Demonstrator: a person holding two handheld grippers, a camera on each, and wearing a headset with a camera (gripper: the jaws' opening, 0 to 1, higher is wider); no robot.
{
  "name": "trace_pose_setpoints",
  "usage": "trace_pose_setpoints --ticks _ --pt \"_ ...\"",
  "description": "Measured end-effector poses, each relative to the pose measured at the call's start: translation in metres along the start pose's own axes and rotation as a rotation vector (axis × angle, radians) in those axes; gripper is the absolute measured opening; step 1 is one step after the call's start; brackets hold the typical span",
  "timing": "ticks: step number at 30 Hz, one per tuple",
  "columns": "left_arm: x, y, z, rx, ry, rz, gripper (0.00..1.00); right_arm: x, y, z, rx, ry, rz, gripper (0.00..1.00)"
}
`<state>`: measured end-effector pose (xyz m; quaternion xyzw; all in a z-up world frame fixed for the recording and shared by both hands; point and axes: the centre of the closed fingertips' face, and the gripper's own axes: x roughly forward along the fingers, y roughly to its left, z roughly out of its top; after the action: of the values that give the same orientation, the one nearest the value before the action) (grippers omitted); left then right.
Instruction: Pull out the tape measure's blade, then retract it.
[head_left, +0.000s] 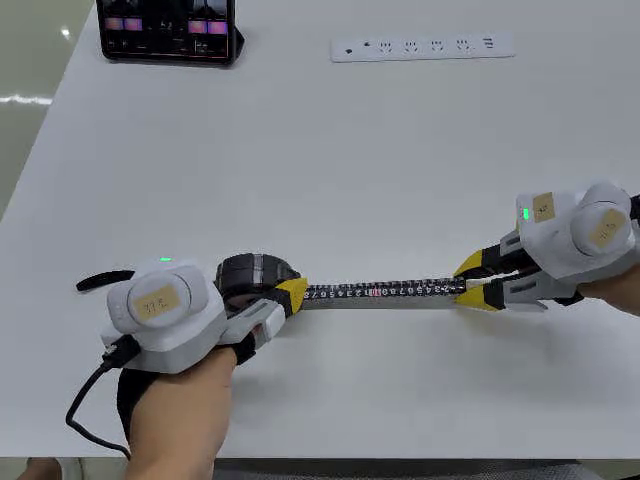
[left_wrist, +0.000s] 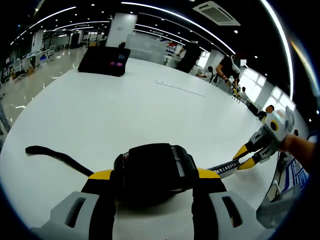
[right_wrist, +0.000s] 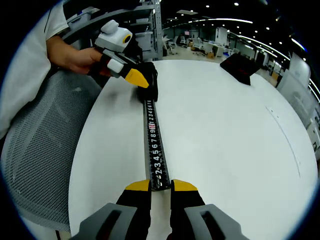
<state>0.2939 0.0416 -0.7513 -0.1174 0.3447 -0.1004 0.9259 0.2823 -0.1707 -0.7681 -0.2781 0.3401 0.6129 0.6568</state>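
Observation:
A black tape measure case (head_left: 255, 277) rests on the white table (head_left: 340, 150), gripped between the yellow-tipped jaws of my left gripper (head_left: 285, 298). In the left gripper view the case (left_wrist: 154, 170) sits squeezed between the jaws. The black blade (head_left: 385, 291) with white numbers runs out to the right. My right gripper (head_left: 477, 282) is shut on the blade's end. In the right gripper view the blade (right_wrist: 153, 155) stretches from my right gripper (right_wrist: 160, 186) up to the case (right_wrist: 149, 85). A black wrist strap (head_left: 103, 281) trails left of the case.
A black device with a lit screen (head_left: 168, 28) stands at the far left of the table. A white power strip (head_left: 423, 46) lies at the far middle. A grey mesh chair (right_wrist: 45, 150) stands by the table's near edge.

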Motion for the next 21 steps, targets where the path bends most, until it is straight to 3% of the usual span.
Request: trace_pose_setpoints --ticks 21 --pt "0.000 0.000 -0.001 -0.007 -0.003 -0.010 0.57 0.017 0.000 0.021 0.005 -0.029 0.030 0.11"
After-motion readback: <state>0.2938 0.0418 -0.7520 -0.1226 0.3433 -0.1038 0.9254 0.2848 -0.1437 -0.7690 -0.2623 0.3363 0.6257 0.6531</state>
